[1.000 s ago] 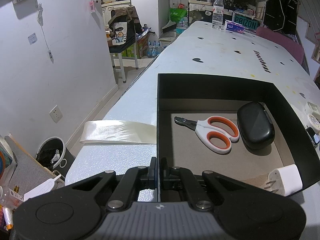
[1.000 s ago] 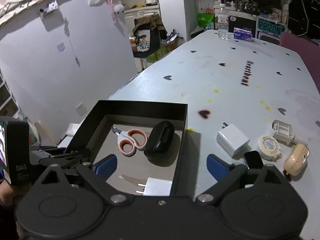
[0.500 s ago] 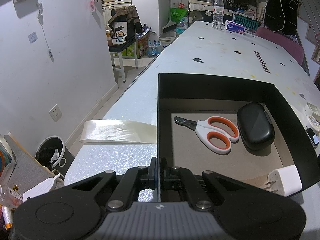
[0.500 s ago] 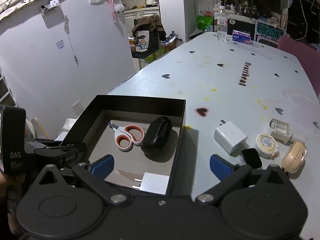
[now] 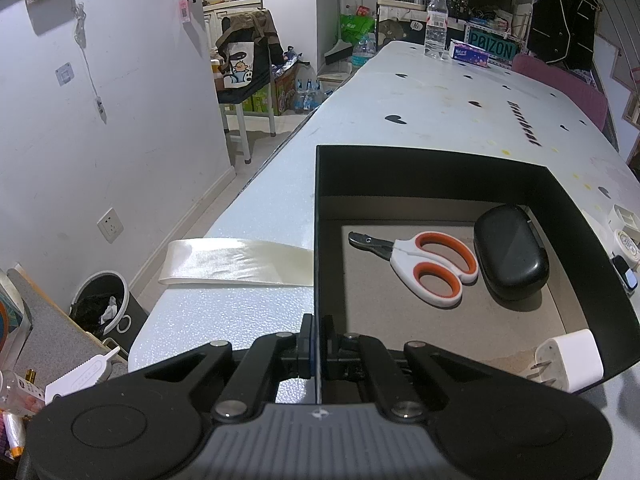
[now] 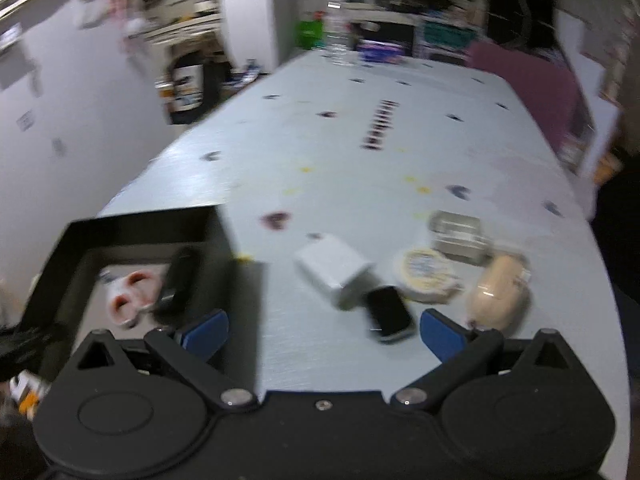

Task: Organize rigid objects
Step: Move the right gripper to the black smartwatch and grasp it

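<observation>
A black box (image 5: 432,172) sits on the white table and holds orange-handled scissors (image 5: 428,266), a black case (image 5: 510,256) and a white charger (image 5: 570,360). My left gripper (image 5: 318,344) is shut on the box's near-left wall. In the blurred right wrist view my right gripper (image 6: 324,330) stands open over bare table, just right of the box (image 6: 140,228). Ahead of it lie a white charger (image 6: 334,270), a small black device (image 6: 390,314), a round tape (image 6: 426,274), a beige case (image 6: 498,296) and a grey plastic piece (image 6: 458,232).
A strip of cream tape (image 5: 236,262) lies on the table left of the box. A water bottle (image 5: 436,24) and a tissue pack (image 5: 470,54) stand at the far end. A purple chair (image 6: 532,88) is at the right edge; a bin (image 5: 100,304) is below left.
My right gripper has swung right, away from the box and toward the loose objects, and its view is now blurred. The left gripper has stayed on the box wall.
</observation>
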{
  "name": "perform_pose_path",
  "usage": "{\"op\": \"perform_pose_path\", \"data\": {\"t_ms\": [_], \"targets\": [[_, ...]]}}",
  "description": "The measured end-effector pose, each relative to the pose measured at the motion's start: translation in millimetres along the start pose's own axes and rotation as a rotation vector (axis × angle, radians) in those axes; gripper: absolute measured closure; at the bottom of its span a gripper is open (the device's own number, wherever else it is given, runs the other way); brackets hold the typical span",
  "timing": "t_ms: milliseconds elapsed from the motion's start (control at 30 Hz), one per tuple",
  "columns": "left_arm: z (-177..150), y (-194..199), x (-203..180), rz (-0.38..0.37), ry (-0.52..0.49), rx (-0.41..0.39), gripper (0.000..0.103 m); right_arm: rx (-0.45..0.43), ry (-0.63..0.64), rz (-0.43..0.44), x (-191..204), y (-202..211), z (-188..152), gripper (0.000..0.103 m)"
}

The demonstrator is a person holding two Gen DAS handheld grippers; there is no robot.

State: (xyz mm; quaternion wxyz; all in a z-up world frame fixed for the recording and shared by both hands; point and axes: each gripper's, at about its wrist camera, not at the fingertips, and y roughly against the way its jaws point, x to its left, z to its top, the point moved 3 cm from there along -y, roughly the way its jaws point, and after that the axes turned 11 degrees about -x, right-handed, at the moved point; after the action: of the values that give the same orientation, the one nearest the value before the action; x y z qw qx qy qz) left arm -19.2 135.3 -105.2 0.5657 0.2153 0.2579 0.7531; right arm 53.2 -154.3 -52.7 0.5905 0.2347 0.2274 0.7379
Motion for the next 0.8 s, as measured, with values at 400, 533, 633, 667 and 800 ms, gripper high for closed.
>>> {"op": "perform_pose_path", "data": {"t_ms": [400, 533, 633, 667, 800], "targets": [[-0.4, -0.1, -1.0, 0.001, 0.000, 0.000, 0.102, 0.082, -0.117, -0.021, -49.4, -35.2, -5.2, 0.026], [-0.4, -0.2, -1.3, 0.000, 0.000, 0.000, 0.102, 0.136, -0.062, 0.023, -41.5, -55.1, -10.2, 0.031], [-0.4, -0.2, -1.1, 0.001, -0.001, 0.000, 0.102, 0.154, -0.008, 0.047, -35.2, -67.2, -12.2, 0.034], [-0.4, -0.2, -1.1, 0.000, 0.000, 0.000, 0.102, 0.155, 0.014, 0.052, -32.9, -70.6, -12.7, 0.037], [-0.4, -0.2, -1.2, 0.000, 0.000, 0.001, 0.102, 0.148, 0.073, 0.054, -26.0, -80.2, -12.5, 0.040]]}}
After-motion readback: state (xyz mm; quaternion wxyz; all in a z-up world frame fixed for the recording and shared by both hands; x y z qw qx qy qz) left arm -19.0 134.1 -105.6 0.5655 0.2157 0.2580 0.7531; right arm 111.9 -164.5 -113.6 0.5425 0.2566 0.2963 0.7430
